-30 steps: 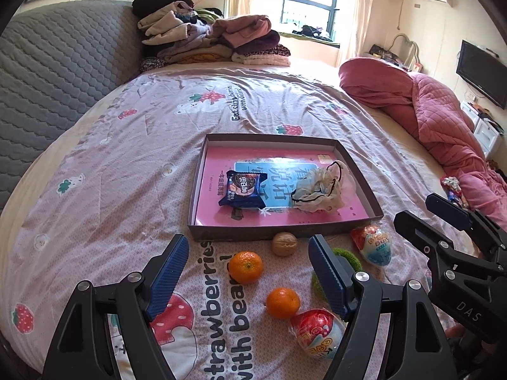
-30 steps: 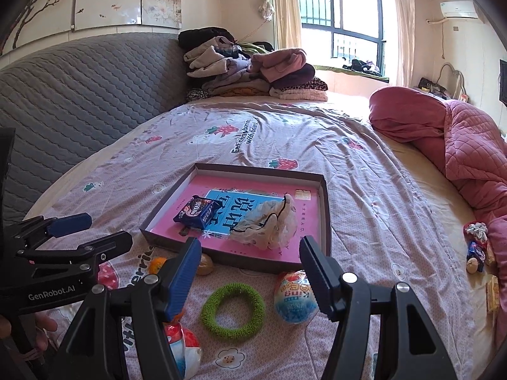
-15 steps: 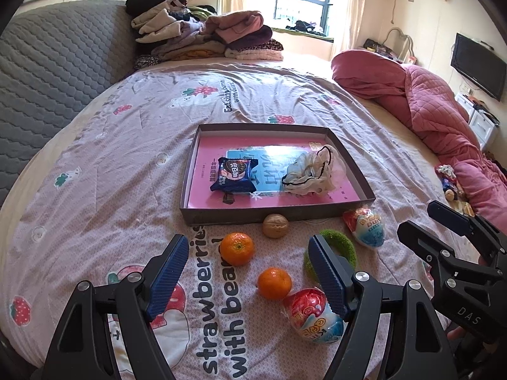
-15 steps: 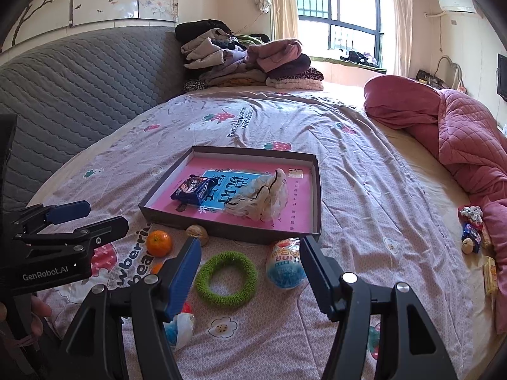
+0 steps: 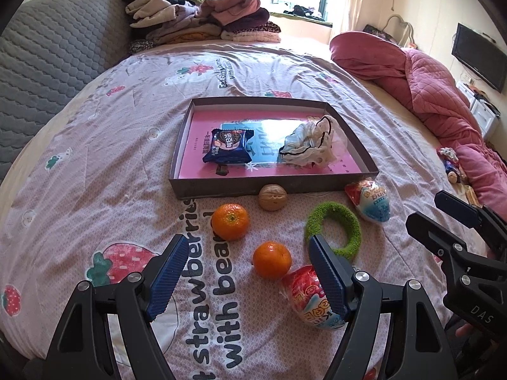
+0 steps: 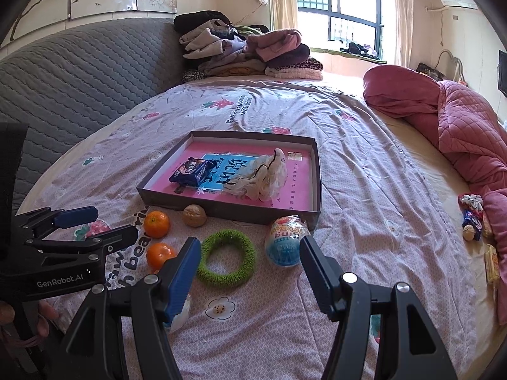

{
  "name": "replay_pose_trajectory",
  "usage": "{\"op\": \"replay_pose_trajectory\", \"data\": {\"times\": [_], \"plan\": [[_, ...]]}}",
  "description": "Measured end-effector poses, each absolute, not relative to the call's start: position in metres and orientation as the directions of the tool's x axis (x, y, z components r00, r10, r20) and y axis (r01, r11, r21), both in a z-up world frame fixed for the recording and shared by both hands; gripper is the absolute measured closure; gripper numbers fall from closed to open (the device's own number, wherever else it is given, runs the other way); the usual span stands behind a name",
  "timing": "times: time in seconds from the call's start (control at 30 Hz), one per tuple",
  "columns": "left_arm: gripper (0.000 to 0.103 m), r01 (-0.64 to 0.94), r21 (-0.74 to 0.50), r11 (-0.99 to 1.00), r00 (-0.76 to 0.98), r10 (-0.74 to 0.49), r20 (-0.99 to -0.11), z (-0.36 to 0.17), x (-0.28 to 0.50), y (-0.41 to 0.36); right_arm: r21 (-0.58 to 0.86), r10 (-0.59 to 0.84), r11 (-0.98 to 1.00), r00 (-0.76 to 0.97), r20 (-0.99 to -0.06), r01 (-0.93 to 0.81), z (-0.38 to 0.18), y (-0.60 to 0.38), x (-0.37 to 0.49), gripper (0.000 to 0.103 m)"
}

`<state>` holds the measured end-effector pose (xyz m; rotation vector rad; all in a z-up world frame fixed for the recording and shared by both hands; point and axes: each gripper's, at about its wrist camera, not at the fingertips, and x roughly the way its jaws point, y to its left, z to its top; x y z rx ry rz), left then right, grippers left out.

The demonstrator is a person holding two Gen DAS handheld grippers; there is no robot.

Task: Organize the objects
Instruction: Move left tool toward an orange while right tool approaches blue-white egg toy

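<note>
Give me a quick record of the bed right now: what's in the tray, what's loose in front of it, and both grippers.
tray: snack packet, crumpled plastic bag
loose in front: two tangerines, walnut, green ring, blue egg toy, red egg toy
left gripper: open, empty
right gripper: open, empty

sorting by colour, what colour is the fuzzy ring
Green; the fuzzy ring shows best in the right wrist view.

Your left tool's (image 5: 247, 269) right finger (image 5: 328, 277) covers part of the red toy egg (image 5: 304, 297). From the right wrist, that egg (image 6: 180, 315) is nearly hidden. The small items (image 6: 472, 217) by the pink quilt (image 6: 469, 126) are too small to identify.
</note>
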<state>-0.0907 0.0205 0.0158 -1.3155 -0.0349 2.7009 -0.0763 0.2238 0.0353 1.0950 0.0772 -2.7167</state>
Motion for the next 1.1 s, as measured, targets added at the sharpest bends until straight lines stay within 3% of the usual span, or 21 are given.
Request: {"op": "replay_pose_trajectory", "data": {"times": [1.1], "plan": [[0.024,-0.130,-0.112,-0.985,-0.516,0.163,-0.841,-0.018,-0.066,0.021,0.066,-0.186,-0.976,-0.643,-0.743,0.206,0.010,0.229,-0.066,0.039]]}}
